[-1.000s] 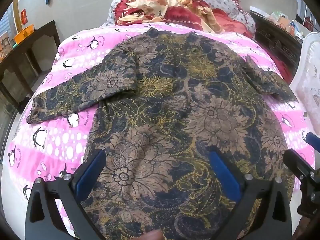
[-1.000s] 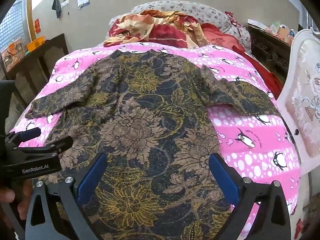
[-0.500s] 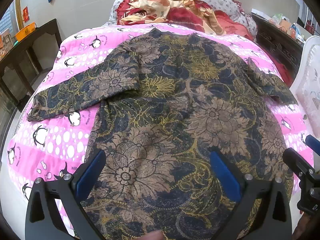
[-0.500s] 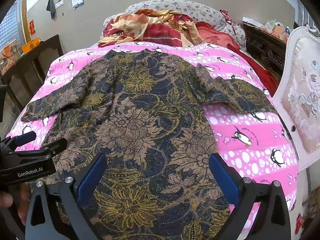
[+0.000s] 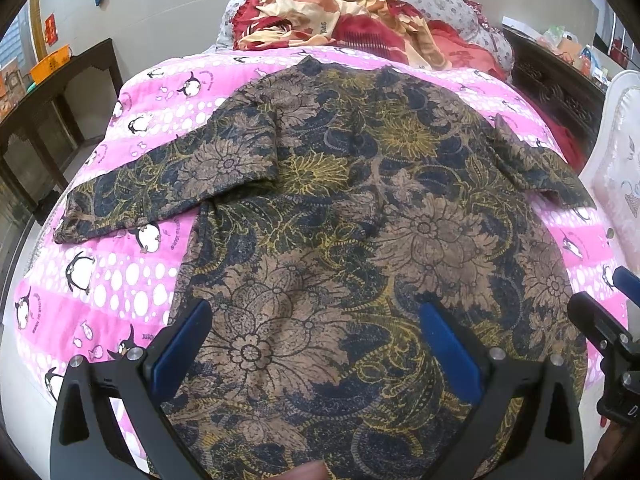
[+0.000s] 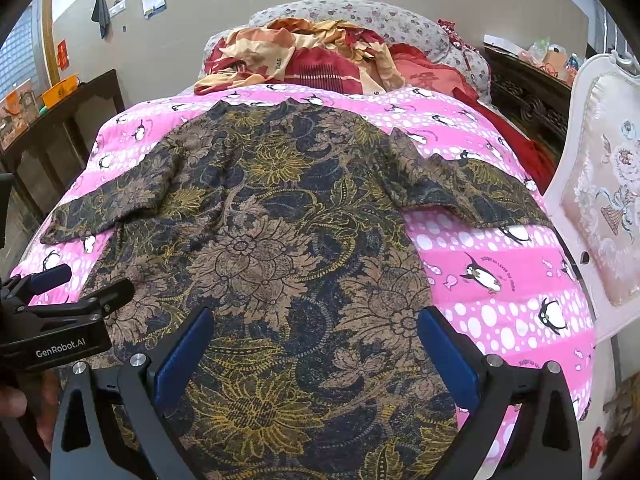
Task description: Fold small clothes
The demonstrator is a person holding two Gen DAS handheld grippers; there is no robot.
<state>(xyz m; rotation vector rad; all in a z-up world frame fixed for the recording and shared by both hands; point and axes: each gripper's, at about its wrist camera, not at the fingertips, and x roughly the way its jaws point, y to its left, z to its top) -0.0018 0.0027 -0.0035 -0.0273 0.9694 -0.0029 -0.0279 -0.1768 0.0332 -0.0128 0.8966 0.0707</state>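
A dark floral shirt with brown and yellow flowers lies flat on a pink penguin blanket, collar far, both sleeves spread out; it also shows in the right wrist view. My left gripper is open and empty above the shirt's lower left part. My right gripper is open and empty above the shirt's lower right part. The right gripper shows at the right edge of the left wrist view, and the left gripper at the left edge of the right wrist view.
A crumpled red and cream quilt and a pillow lie at the head of the bed. A dark wooden table stands to the left. A white upholstered chair and a dark cabinet stand to the right.
Both grippers have risen and drawn back a little from the shirt, so more of the bed shows. The shirt has not moved. Both stay open.
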